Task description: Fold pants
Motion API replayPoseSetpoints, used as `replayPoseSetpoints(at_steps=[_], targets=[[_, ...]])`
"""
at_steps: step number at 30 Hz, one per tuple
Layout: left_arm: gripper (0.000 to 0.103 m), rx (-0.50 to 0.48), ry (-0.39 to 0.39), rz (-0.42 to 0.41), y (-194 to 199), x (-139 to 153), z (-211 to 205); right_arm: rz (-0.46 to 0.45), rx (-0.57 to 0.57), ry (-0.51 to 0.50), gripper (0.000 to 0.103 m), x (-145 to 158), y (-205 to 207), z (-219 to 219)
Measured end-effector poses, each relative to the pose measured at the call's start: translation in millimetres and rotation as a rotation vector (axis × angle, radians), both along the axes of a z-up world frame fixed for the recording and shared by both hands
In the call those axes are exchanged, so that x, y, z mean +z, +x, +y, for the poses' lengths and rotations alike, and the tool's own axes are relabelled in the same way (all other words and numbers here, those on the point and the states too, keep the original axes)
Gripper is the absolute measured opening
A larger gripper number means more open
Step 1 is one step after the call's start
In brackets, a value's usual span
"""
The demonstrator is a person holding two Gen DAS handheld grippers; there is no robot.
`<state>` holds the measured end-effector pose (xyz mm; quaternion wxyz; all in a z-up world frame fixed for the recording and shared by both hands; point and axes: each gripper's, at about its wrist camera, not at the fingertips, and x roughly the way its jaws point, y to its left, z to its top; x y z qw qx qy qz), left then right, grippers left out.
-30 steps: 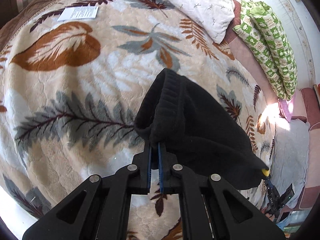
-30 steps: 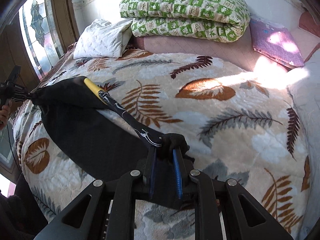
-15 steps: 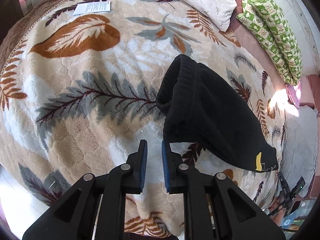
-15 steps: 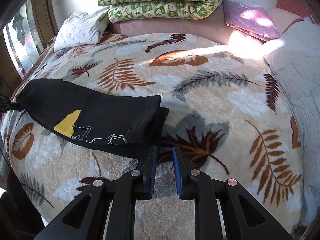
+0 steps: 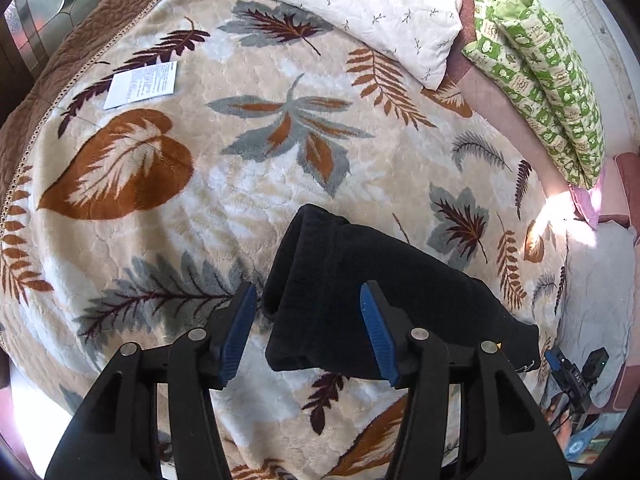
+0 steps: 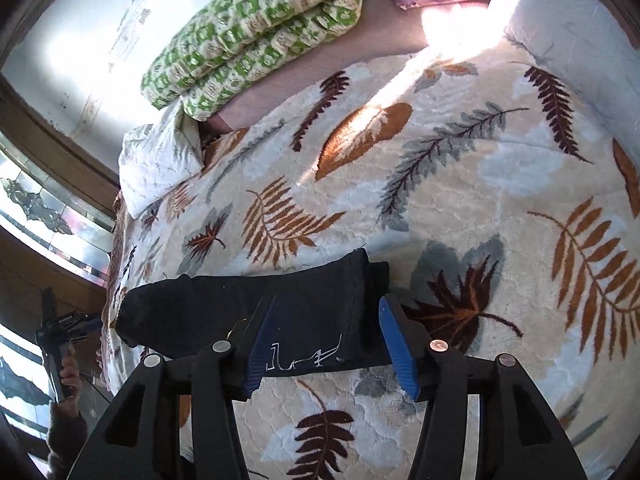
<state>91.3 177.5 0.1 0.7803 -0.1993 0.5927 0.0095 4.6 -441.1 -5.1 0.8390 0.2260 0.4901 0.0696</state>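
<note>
My left claw point(image 5: 306, 326) and right claw point(image 6: 332, 344) are spreading, pinching nothing. Just beyond both lie the pants point(image 5: 384, 288), soft black knit folded into a long slab on the plush leaf-print blanket point(image 5: 160, 216).

Both grippers — black angular fingers point(image 5: 380, 328), blue ribbed pads point(image 6: 394, 344), silver screws.

Black pants point(image 5: 384, 296) lie folded flat on the leaf-patterned blanket point(image 5: 248, 184), apparently doubled, white print near one end.
</note>
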Motion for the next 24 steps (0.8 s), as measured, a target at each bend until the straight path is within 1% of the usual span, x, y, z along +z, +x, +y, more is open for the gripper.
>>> replayPoseSetpoints(at_steps=[3,5,11,13,16,18,19,21,22,23,24], targets=[[0.053,-0.014,0.011,0.027,11,-9,-4,0.063,-0.027,0.028,0.055,-22,19,1],[0.053,-0.022,0.008,0.036,14,-13,-6,0.076,-0.034,0.027,0.054,-33,26,3],[0.053,-0.043,0.011,0.068,24,-28,-7,0.110,-0.021,-0.004,0.054,-51,46,14],[0.053,-0.047,-0.001,0.078,28,-33,-6,0.114,-0.007,-0.003,0.054,-54,51,17],[0.053,-0.065,-0.041,0.102,32,-42,-9,0.121,0.012,-0.007,0.054,-58,55,23],[0.053,-0.080,-0.062,0.094,33,-44,-13,0.123,0.024,-0.014,0.054,-59,56,27],[0.052,-0.077,-0.053,0.080,32,-42,-15,0.124,0.030,-0.019,0.052,-59,56,28],[0.038,-0.066,-0.036,0.038,30,-35,-17,0.123,0.041,-0.033,0.044,-58,55,28],[0.028,-0.064,-0.038,0.027,30,-32,-18,0.122,0.053,-0.046,0.027,-58,55,29],[0.026,-0.060,-0.044,0.021,30,-30,-18,0.123,0.070,-0.061,0.008,-57,54,31],[0.024,-0.048,-0.037,0.018,29,-27,-18,0.124,0.084,-0.087,0.007,-57,54,34]])
